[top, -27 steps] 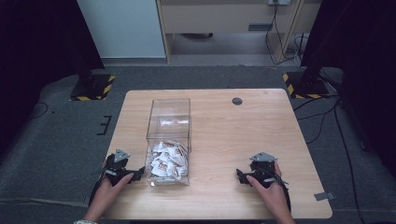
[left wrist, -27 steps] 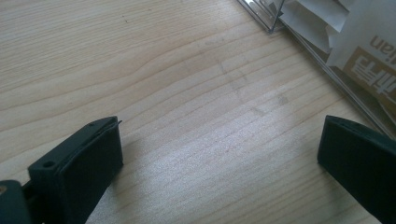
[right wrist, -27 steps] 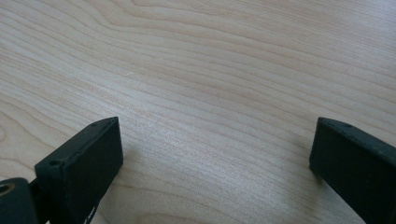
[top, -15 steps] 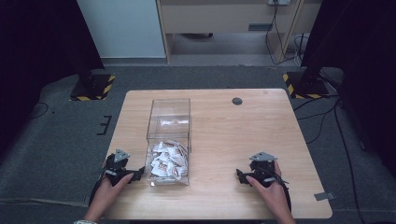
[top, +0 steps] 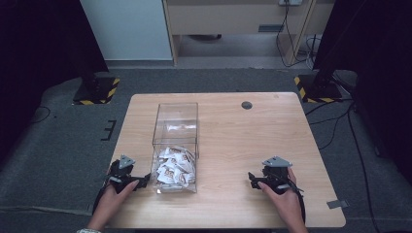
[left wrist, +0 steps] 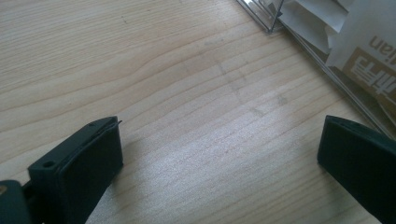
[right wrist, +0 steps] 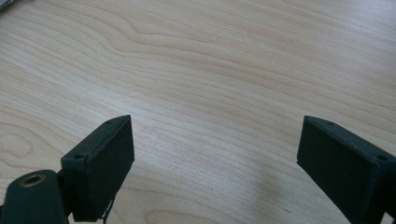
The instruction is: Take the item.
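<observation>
A clear plastic box (top: 176, 127) stands on the wooden table (top: 243, 141) left of centre, with several white and brown packets (top: 174, 167) heaped in its near end. My left gripper (top: 143, 181) rests on the table just left of the box's near corner, jaws open and nothing between them. In the left gripper view the box's corner (left wrist: 275, 23) and a packet (left wrist: 359, 51) lie ahead to the right of the left gripper (left wrist: 219, 158). My right gripper (top: 252, 180) sits near the front right, open over bare wood, as the right gripper view (right wrist: 215, 158) confirms.
A small dark round hole cover (top: 247, 105) sits near the table's far edge. Yellow-and-black striped stand feet (top: 99, 90) rest on the grey floor behind the table on both sides. Cables (top: 335, 126) run along the floor to the right.
</observation>
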A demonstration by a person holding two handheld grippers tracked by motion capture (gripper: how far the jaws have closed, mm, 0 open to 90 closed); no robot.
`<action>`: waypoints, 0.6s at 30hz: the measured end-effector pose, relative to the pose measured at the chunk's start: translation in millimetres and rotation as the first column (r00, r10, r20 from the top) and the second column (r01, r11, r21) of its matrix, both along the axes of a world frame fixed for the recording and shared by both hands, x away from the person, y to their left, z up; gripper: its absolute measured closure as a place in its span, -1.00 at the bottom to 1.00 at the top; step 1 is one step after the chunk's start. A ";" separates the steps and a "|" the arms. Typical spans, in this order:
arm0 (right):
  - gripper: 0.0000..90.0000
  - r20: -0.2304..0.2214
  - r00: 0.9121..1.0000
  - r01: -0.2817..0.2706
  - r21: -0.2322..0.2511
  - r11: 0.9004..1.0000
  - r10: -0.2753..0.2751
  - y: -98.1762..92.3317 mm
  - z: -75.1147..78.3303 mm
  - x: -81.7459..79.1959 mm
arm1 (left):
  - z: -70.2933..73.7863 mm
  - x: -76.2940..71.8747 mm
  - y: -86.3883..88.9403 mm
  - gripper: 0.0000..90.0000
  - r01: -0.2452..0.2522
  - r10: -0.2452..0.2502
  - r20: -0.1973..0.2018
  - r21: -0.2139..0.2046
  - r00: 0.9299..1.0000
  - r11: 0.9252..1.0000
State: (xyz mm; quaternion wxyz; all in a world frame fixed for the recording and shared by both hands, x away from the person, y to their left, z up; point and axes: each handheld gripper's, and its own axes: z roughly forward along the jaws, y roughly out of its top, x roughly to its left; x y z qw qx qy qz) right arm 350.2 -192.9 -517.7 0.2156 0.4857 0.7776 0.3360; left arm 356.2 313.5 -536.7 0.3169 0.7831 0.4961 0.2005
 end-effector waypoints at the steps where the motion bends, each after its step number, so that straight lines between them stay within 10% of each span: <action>1: -0.75 -0.006 1.000 -0.006 -0.002 1.000 0.006 -0.2 -0.5 -0.1 | 0.0 0.0 0.0 -1.00 0.000 0.000 0.000 0.000 1.000 1.000; 18: -0.64 -0.018 0.998 -0.063 -0.002 0.998 0.063 10.6 8.9 -6.4 | 0.0 0.0 0.0 -1.00 0.000 0.000 0.000 0.000 1.000 1.000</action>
